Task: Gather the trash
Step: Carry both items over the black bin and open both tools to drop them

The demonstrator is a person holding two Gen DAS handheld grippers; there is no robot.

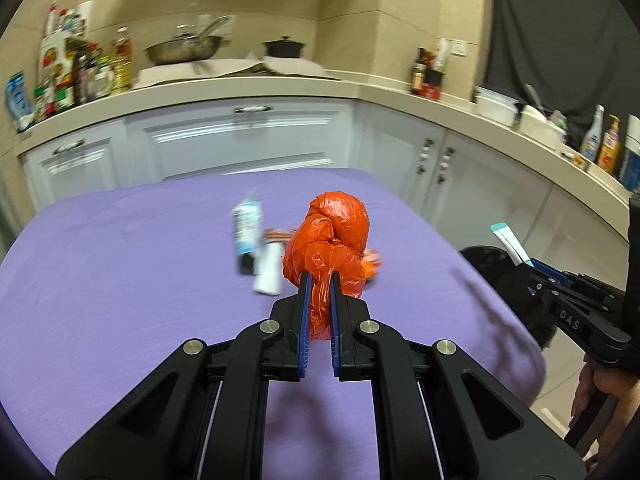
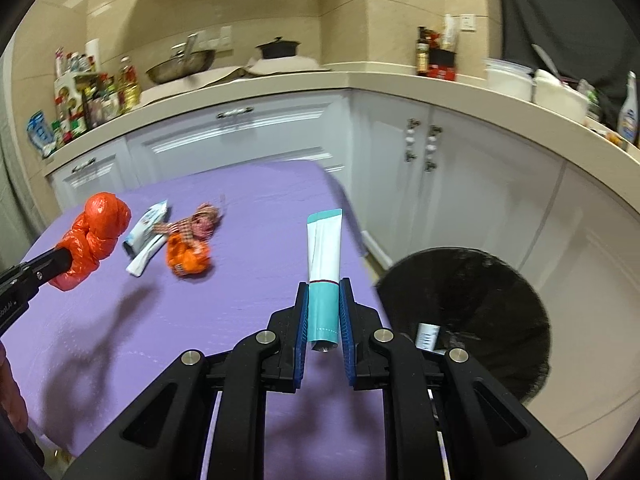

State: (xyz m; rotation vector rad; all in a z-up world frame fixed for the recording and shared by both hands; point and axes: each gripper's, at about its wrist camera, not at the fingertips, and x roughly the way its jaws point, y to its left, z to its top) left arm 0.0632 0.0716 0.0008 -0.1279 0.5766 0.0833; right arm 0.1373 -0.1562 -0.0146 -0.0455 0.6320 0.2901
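Note:
My left gripper (image 1: pixel 319 280) is shut on a knotted orange plastic bag (image 1: pixel 334 236) and holds it above the purple table (image 1: pixel 120 280); the bag also shows in the right wrist view (image 2: pixel 96 232). My right gripper (image 2: pixel 324 288) is shut on a teal and white tube (image 2: pixel 325 256), held above the table's right edge near a black bin (image 2: pixel 472 312). The tube also shows in the left wrist view (image 1: pixel 510 242). On the table lie a white and blue wrapper (image 2: pixel 146 230), a white tube (image 2: pixel 144 258), a checkered scrap (image 2: pixel 200 220) and a smaller orange bag (image 2: pixel 188 258).
The black bin (image 1: pixel 492 264) stands on the floor off the table's right side and holds a white item (image 2: pixel 428 336). White cabinets (image 2: pixel 248 136) and a counter with bottles, a wok (image 2: pixel 180 66) and a pot run behind.

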